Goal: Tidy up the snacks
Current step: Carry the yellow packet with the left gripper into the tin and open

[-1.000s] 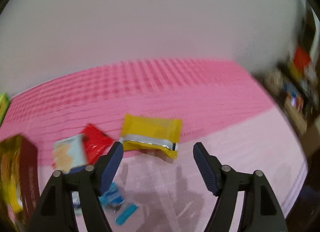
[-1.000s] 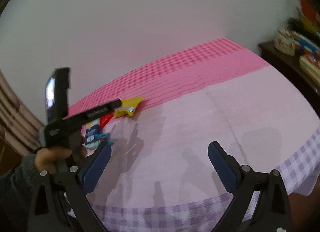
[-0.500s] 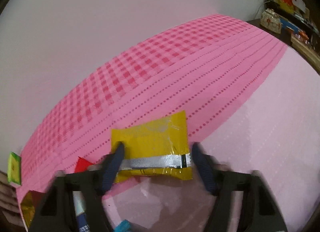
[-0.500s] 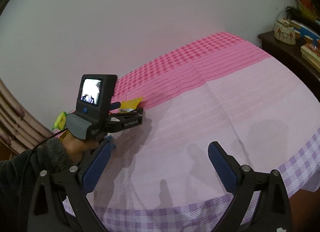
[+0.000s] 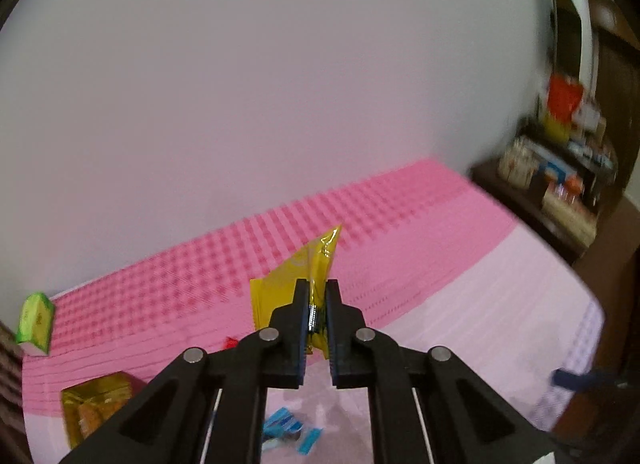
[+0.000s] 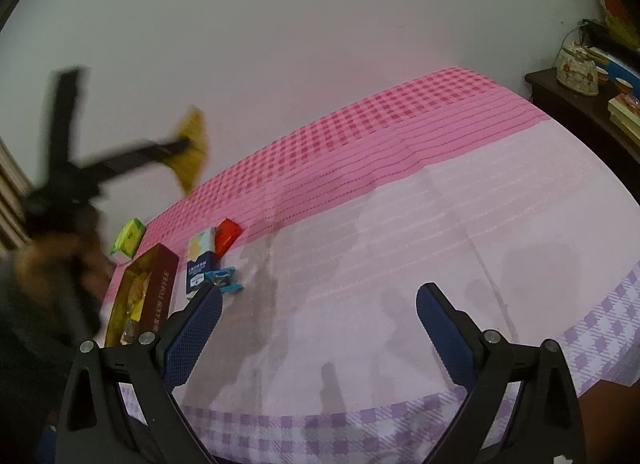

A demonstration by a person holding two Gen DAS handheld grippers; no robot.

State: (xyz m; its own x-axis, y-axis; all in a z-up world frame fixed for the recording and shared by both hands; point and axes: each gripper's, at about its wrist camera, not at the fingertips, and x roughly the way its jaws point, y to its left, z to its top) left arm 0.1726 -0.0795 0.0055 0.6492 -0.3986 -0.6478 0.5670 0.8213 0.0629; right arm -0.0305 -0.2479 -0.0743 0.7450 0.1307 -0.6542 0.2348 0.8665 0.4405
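yellow packet (image 5: pixel 294 284) now off tablecloth (image 6: pixel 400 223), lifted clear in air; half second ago lay flat on pink check. left gripper (image 5: pixel 317 314) jaws pinched tight on it. right gripper (image 6: pixel 316 328) hovers low over cloth, jaws wide apart, holding nothing. toffee box (image 6: pixel 142 296), red packet (image 6: pixel 227 238) lie at table's left.

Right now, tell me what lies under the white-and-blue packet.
The red packet shows beside the white-and-blue packet, which lies on the pink cloth. Anything beneath it is covered.
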